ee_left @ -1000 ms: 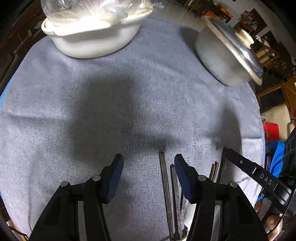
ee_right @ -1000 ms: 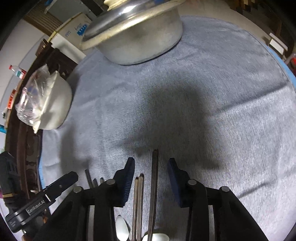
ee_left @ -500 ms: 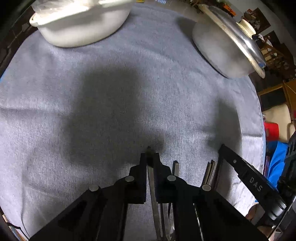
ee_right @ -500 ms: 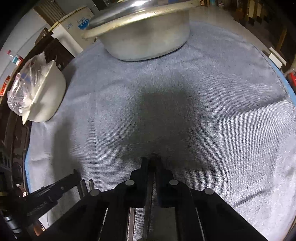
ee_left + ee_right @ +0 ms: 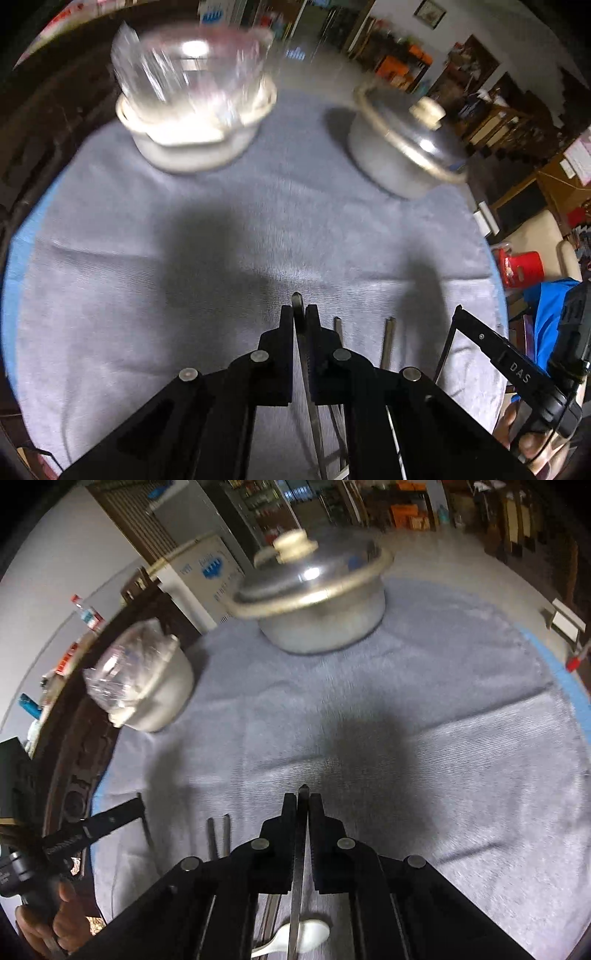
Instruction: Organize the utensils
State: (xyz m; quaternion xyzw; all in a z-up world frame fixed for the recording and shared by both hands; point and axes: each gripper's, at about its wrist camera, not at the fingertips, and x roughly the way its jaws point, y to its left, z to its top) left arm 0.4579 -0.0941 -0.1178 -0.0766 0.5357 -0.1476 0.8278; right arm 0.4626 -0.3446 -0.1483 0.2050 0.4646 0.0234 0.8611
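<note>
Left gripper: clamped on a flat metal utensil, its tip poking out past the fingertips. It was wide open a second ago and shut half a second ago. It has now risen, and the view tips up to take in the room.

Bowl: white, bagged in plastic, far left on the grey cloth. It sits lower in the left view than before, blurred by the motion.

Loose utensils: two thin handles lie on the cloth just right of the left gripper; they show in the right view too, between the two grippers.

Pot: metal, lidded, far side of the cloth, right of the bowl, well apart from both grippers. Its pale knob is now in sight.

Right gripper: pinching a second utensil, also lifted compared with half a second ago.

White spoon: on the cloth beneath the right gripper, under the held strip.
</note>
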